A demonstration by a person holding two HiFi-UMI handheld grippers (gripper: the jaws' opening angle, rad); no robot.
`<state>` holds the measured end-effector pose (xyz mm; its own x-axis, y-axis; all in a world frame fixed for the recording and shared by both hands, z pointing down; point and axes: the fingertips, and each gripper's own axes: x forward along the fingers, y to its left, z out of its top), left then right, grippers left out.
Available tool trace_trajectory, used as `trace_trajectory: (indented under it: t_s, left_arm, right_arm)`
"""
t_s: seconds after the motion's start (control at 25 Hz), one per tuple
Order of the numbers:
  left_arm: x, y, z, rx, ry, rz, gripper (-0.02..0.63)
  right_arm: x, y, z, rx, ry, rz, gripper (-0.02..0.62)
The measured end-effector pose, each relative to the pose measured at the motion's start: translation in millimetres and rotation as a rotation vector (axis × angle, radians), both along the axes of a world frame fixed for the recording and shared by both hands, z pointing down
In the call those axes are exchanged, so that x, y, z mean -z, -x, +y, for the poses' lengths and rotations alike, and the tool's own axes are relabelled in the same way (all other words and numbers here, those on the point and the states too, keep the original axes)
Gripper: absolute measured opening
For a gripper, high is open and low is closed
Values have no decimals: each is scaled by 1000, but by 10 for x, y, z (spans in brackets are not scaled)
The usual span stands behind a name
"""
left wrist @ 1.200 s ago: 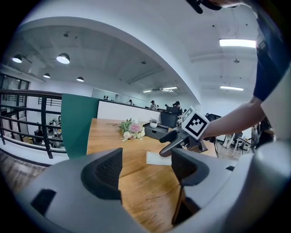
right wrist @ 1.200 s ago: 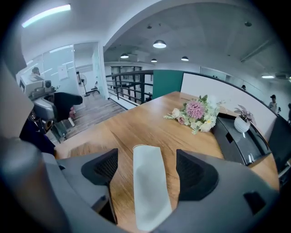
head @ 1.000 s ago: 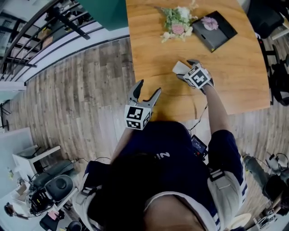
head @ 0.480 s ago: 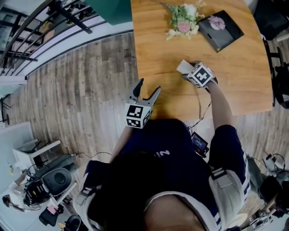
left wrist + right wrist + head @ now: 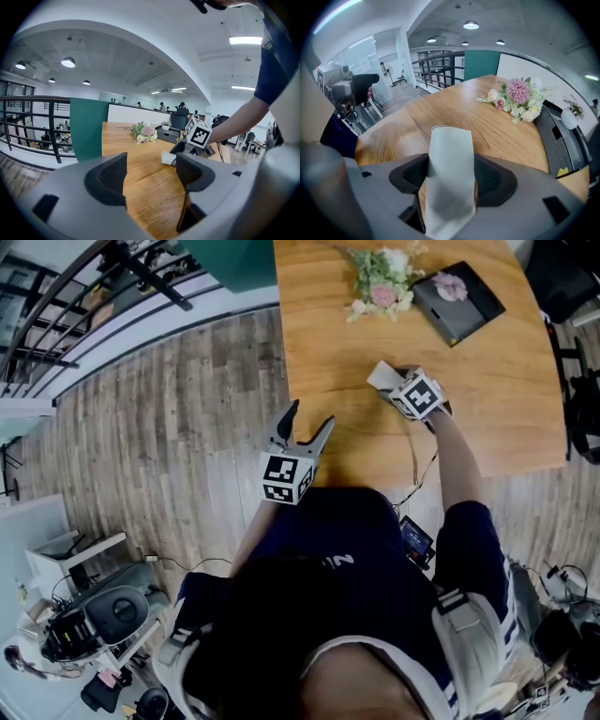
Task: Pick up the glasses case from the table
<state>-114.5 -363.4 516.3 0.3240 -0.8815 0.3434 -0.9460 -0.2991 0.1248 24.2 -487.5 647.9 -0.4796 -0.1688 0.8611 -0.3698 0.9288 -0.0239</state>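
Jaws of down-tilted right gripper [image 5: 450, 174] have just closed onto glasses case [image 5: 451, 143]; left gripper [image 5: 151, 169] gapes.

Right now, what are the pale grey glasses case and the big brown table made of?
The pale grey glasses case looks like soft leather or imitation leather. It is smooth and matte with a faint pressed-in mark, though the pictures cannot show which of the two it is. The big brown table looks like wood or wood veneer. Long grain lines run across it, and it has a smooth, slightly glossy finish.
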Motion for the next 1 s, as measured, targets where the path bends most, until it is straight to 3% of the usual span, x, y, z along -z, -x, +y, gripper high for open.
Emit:
trace_trajectory:
  t_s: [0.4,0.76,1.0]
  left_arm:
    - [48,-216,111,-29,-25,29,327]
    - [92,-508,271,-58,-44,42,327]
    - [203,-741,369,-72,-79,64,327]
  right_arm:
    - [643,-30,120,6,-151,-86,313]
    - [1255,-256,419,-87,-299,-212,314]
    - [1534,-463,741,-159,-373,-244,314]
